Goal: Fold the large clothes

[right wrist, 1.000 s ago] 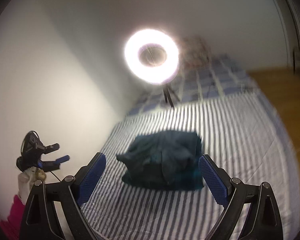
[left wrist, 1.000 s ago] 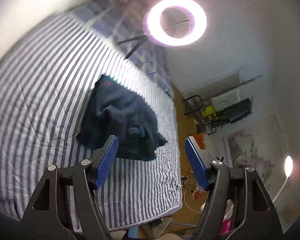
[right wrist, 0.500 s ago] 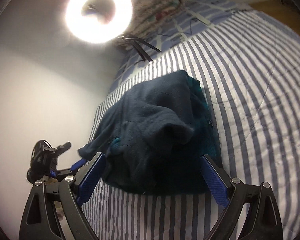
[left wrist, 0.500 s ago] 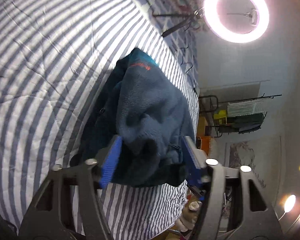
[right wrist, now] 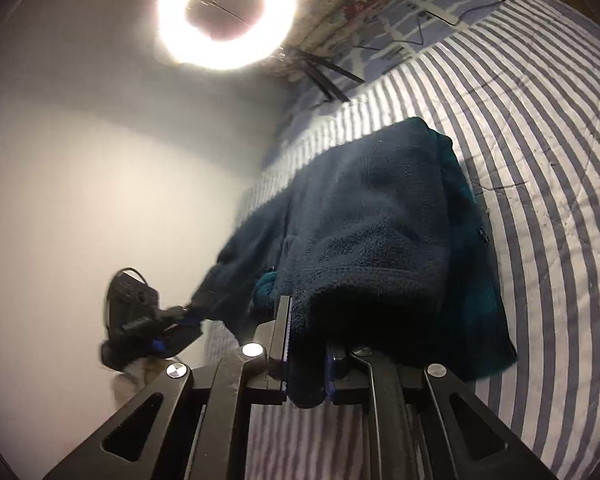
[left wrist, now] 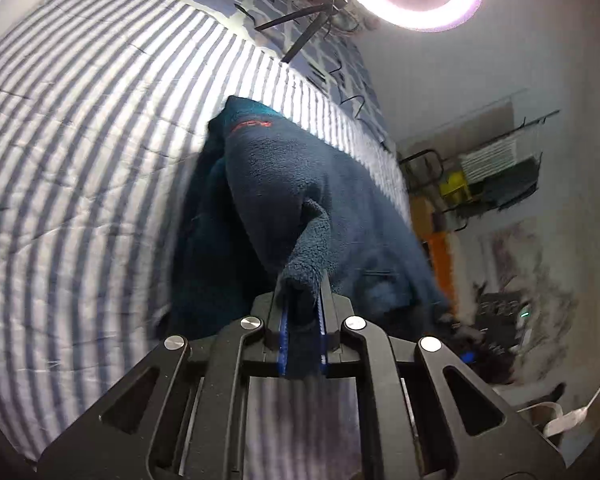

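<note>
Striped bed (left wrist: 80, 160) carries the fleece garment (left wrist: 300, 184), stretching toward 12 o'clock from both tongs; left tongs (left wrist: 302, 336) clamped on its edge, right tongs (right wrist: 306, 360) closing on it too.

The left gripper (left wrist: 302, 312) was clamped on a fold of the fleece garment (left wrist: 300, 200). The right gripper (right wrist: 306, 344) was being closed on another fold, apparently already pinched.

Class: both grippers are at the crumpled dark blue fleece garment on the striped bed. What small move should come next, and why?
Probably lift both grippers together. The left gripper and right gripper each pinch a fold of the dark blue fleece garment, which lies bunched on the striped bedsheet; raising it lets it hang open.
</note>
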`<state>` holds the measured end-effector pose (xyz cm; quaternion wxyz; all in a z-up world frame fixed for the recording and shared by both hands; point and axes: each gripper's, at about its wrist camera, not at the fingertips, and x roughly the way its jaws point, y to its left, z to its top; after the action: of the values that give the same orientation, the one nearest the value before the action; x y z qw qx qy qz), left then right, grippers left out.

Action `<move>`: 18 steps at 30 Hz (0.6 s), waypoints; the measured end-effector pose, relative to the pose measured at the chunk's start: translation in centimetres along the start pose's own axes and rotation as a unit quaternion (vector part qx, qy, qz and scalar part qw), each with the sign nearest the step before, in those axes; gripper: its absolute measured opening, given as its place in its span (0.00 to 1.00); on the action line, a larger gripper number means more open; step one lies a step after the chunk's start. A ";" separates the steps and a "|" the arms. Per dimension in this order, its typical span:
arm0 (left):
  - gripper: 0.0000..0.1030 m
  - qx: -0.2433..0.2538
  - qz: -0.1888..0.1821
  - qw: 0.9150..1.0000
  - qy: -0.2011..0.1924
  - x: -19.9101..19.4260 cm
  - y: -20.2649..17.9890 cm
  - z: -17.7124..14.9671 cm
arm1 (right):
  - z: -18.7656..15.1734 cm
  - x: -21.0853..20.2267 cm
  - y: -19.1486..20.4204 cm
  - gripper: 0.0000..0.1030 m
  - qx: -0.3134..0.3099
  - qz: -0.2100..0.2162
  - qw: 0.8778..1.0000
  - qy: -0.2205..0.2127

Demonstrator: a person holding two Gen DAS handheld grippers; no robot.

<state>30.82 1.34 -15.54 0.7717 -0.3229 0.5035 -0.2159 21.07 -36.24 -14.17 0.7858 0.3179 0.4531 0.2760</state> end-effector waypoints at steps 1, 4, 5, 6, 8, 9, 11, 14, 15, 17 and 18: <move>0.08 -0.005 0.010 1.000 0.010 0.6 1.0 -0.6 | -0.5 -0.4 0.0 0.10 -0.005 -0.005 1.000 0.003; 0.08 -0.039 0.040 0.997 0.050 3.8 4.6 -2.4 | -2.6 1.0 -2.9 0.09 0.017 -0.048 0.998 0.042; 0.08 -0.038 0.043 0.997 0.055 4.4 5.1 -2.8 | -3.4 1.8 -4.0 0.09 0.024 -0.069 0.996 0.057; 0.09 -0.025 0.048 0.997 0.054 4.7 5.0 -3.0 | -4.2 2.8 -5.2 0.08 0.030 -0.090 0.993 0.073; 0.09 0.001 0.062 0.997 0.051 4.3 4.0 -2.9 | -5.0 3.7 -6.1 0.08 0.036 -0.094 0.992 0.081; 0.09 0.016 0.067 0.997 0.044 3.8 3.2 -2.9 | -4.8 3.6 -5.5 0.08 0.022 -0.101 0.991 0.080; 0.09 0.029 0.077 0.996 0.041 3.3 2.4 -3.0 | -4.6 2.9 -3.9 0.10 -0.009 -0.106 0.992 0.070; 0.12 0.057 0.097 0.992 0.049 2.3 1.2 -3.5 | -4.5 1.8 -1.9 0.30 -0.038 -0.110 0.990 0.074; 0.15 0.064 0.101 0.992 0.046 1.4 0.8 -3.7 | -4.7 1.2 -1.2 0.35 -0.055 -0.122 0.988 0.078; 0.15 0.076 0.111 0.990 0.034 -0.4 0.2 -3.9 | -5.0 -0.2 0.2 0.39 -0.100 -0.147 0.981 0.074; 0.15 0.084 0.112 0.990 0.020 -1.7 -0.4 -3.8 | -5.1 -1.3 1.0 0.39 -0.124 -0.161 0.977 0.067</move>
<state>26.66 1.12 -15.19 0.8055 -0.1937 0.5317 -0.1759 15.85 -35.28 -14.68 0.8211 0.1212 0.5122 0.2209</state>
